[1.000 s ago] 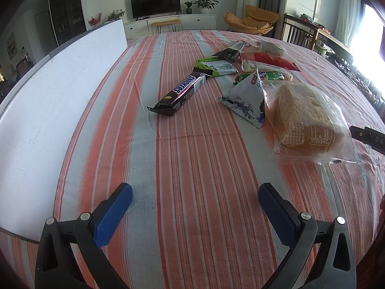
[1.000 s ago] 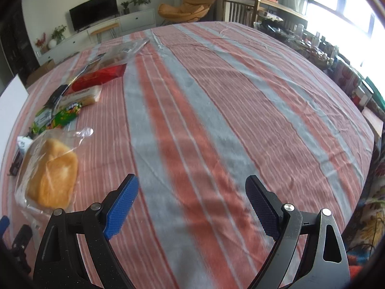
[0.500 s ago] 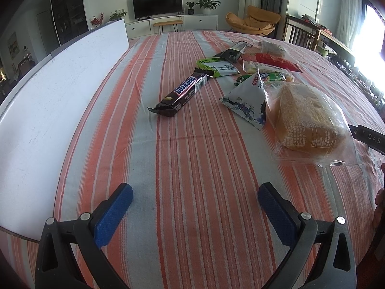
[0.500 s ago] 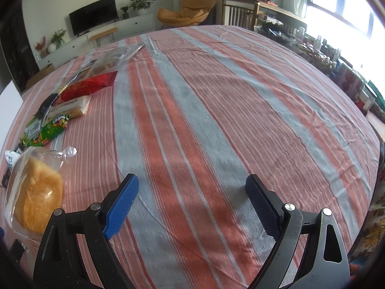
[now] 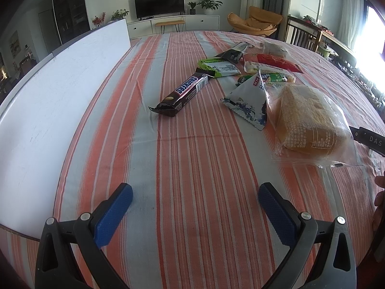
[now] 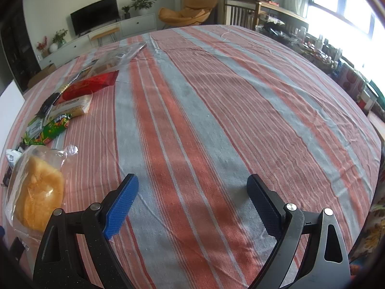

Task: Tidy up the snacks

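Snacks lie on a striped tablecloth (image 5: 192, 159). In the left wrist view a Snickers bar (image 5: 185, 92) lies ahead, a white-blue triangular pack (image 5: 250, 101) and a bagged bread loaf (image 5: 305, 120) to the right, with green (image 5: 220, 67), black (image 5: 234, 53) and red (image 5: 276, 61) packs behind. My left gripper (image 5: 195, 206) is open and empty above bare cloth. My right gripper (image 6: 192, 201) is open and empty; the bread (image 6: 38, 192), a green pack (image 6: 48, 132) and the red pack (image 6: 90, 86) lie to its left.
A white board (image 5: 55, 101) runs along the table's left edge. Part of the other gripper (image 5: 368, 139) shows beside the bread at the right. Chairs and cluttered shelves (image 6: 336, 55) stand beyond the table's right side.
The right wrist view has swung right then slightly back, so the bread sits at its left edge. The left gripper has hardly moved. Both stay open.
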A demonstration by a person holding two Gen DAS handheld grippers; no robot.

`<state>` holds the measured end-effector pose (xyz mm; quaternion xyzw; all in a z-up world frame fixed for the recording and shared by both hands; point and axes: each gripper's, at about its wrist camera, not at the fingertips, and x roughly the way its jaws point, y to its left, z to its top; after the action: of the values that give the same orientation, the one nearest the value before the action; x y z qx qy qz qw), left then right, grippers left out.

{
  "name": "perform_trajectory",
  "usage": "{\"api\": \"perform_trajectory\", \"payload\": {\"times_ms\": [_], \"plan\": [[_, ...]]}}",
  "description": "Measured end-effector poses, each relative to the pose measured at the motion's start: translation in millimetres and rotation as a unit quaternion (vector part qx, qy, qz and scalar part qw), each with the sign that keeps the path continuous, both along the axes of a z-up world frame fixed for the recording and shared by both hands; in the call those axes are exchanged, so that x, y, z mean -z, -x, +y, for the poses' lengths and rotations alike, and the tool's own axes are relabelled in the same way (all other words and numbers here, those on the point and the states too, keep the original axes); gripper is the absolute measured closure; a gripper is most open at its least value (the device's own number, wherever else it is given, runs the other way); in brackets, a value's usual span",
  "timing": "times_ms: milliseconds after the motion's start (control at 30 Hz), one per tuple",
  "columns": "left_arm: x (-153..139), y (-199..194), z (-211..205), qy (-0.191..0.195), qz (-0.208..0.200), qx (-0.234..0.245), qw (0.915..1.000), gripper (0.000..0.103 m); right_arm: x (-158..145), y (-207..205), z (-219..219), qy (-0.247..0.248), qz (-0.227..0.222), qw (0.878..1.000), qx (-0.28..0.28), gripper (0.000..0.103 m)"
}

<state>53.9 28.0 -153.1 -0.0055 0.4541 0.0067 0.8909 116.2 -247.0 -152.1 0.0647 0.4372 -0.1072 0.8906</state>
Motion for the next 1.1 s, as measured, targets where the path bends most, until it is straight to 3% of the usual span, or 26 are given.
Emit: {"api": "perform_trajectory", "payload": {"times_ms": [167,267,400,500,600,667,700,733,800,900,1000,1100], "plan": [[-2,2,8,0.001,0.030,0.029,0.9991,0.000,0,0,0,0.000,0.000,1.000,0.000,0.009],[-16,-4,22,0.024,0.033,0.045,0.9981,0.000,0,0,0,0.001,0.000,1.000,0.002,0.009],[-51,-49,29,0.012,0.010,0.063,0.9979,0.000,0,0,0,0.002,0.001,1.000,0.002,0.009],[-49,-96,20,-0.016,0.048,0.090,0.9947,0.003,0,1,-1,0.001,0.000,1.000,0.002,0.009],[-33,-126,15,-0.035,0.063,0.098,0.9926,0.022,-3,7,-6,-0.022,-0.015,1.000,0.006,0.011],[-20,-137,17,-0.025,0.080,0.106,0.9909,0.031,-8,20,-19,-0.093,-0.050,0.994,0.020,0.011],[-14,-139,18,-0.024,0.085,0.107,0.9903,0.042,-13,27,-24,-0.126,-0.063,0.990,0.023,0.011],[-13,-139,21,-0.011,0.079,0.111,0.9905,0.046,-19,29,-20,-0.138,-0.062,0.988,0.018,0.011],[-15,-136,25,-0.009,0.070,0.108,0.9916,0.082,-35,28,-1,-0.159,-0.035,0.986,-0.022,0.010],[-17,-132,34,0.024,0.070,0.090,0.9932,0.086,-66,14,54,-0.179,0.004,0.979,-0.101,0.011],[-24,-117,40,0.041,0.059,0.074,0.9946,0.086,-78,-6,117,-0.118,0.055,0.981,-0.146,0.011],[-36,-95,45,0.048,0.041,0.064,0.9960,0.086,-52,-31,156,-0.044,0.133,0.983,-0.122,0.011]]}}
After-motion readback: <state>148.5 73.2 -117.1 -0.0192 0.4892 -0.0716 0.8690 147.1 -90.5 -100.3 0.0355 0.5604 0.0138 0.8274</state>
